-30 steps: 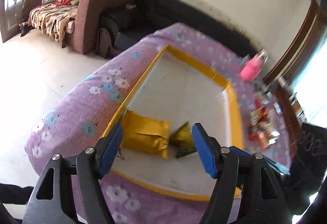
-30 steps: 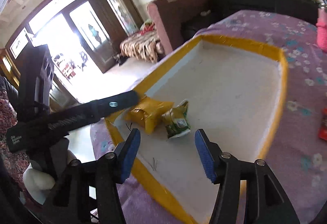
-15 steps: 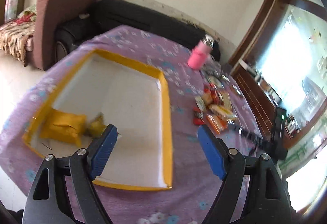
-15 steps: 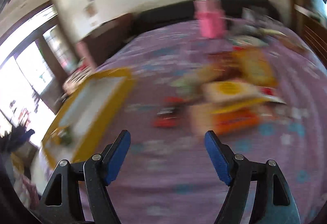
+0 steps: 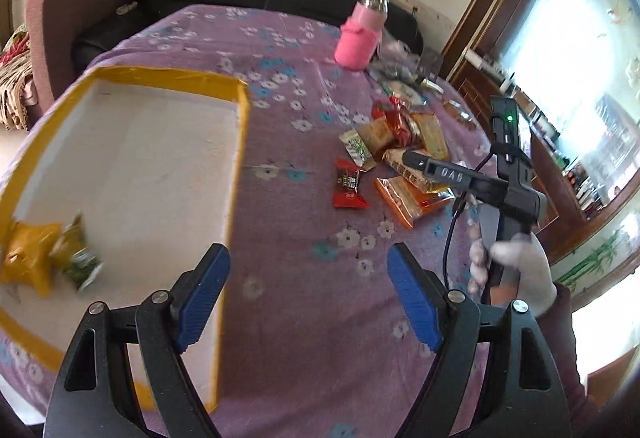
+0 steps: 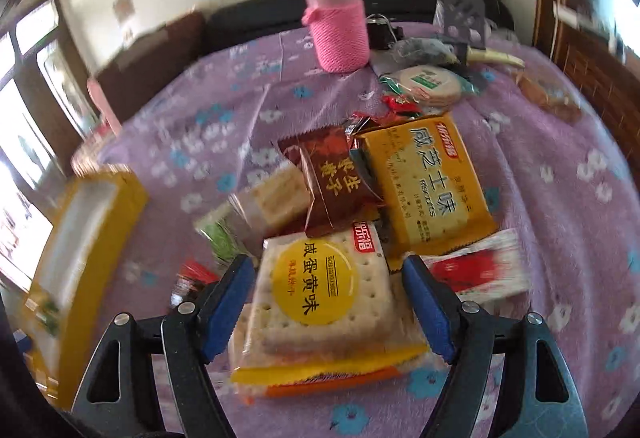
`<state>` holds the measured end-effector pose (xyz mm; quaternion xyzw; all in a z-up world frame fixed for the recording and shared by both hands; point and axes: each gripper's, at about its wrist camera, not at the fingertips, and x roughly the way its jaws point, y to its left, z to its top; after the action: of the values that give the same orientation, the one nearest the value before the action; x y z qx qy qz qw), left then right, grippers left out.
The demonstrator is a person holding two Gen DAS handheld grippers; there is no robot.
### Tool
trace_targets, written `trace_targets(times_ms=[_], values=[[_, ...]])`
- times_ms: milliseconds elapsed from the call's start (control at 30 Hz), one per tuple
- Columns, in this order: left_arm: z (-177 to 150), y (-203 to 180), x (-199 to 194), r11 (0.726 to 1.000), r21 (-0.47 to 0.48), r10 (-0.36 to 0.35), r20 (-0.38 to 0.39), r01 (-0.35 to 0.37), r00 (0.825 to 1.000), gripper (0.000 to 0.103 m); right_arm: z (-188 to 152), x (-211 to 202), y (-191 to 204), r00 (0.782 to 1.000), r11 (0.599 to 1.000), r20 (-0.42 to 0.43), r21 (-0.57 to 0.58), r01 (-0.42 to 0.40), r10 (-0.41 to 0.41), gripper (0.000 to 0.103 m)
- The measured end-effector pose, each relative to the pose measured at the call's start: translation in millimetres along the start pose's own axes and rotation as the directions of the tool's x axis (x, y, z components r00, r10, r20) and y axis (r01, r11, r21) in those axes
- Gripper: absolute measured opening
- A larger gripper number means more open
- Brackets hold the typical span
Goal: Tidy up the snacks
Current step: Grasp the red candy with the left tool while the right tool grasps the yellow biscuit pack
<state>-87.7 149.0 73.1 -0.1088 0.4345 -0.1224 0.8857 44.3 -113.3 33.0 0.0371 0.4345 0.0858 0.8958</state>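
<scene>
1. On the purple flowered cloth [image 5: 304, 318], right of the yellow-rimmed tray [image 5: 240, 142], the snack pile [image 5: 400, 154] is lying in a loose heap: crackers, biscuits, sweets, some overlapping.
2. Nearest you, the cracker pack w/ the yellow round label [image 6: 320, 290] is sitting flat, clear wrapper, yellow/orange strip at its near end. It's lying between your right gripper [image 6: 328, 302] pads, but the pads aren't pressing on it; jaws wide, having just been opening.
3. Behind it: a brown sweet pack [image 6: 332, 186] is overlapping a yellow biscuit pack [image 6: 428, 182]; a red-and-white pack [image 6: 476, 270] is lying just right.
4. Your left gripper [image 5: 308, 302] is hovering over bare cloth by the tray's near right corner, jaws wide, nothing in them.
5. In the tray's near left part, a yellow pouch [image 5: 28, 258] and a green pack [image 5: 76, 258] are touching.
6. A red sweet [image 5: 348, 186] is lying alone, btwn tray and pile.
7. A pink-sleeved bottle [image 6: 336, 22] is standing upright beyond the pile; nothing's blocking the cracker pack.
</scene>
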Motion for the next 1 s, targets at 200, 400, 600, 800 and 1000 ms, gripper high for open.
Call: trace_targets(times_ms=[200,400,600,800,1000], values=[[24,-32,66,0.994,0.084,0.072,-0.077,-0.065,0.994,0.081,-7,11,6,0.999,0.997,0.013,-0.057,0.05,-0.05,0.082],[37,-57,117,0.97,0.205,0.156,-0.097,-0.133,0.983,0.081,-5,7,0,1.0,0.998,0.011,-0.049,0.03,-0.029,0.07],[39,-69,140,0.938,0.308,0.187,-0.075,-0.155,0.98,0.025,-4,0,-14,0.998,0.998,0.021,0.031,-0.059,0.058,0.07],[38,-65,131,0.949,0.275,0.176,-0.045,-0.157,0.983,0.022,-5,-7,-15,0.995,0.995,0.058,0.049,-0.084,0.081,0.07],[39,-60,106,0.968,0.224,0.121,-0.012,-0.115,0.993,0.022,-6,-20,-12,0.986,0.993,0.13,0.037,-0.11,0.104,0.07]])
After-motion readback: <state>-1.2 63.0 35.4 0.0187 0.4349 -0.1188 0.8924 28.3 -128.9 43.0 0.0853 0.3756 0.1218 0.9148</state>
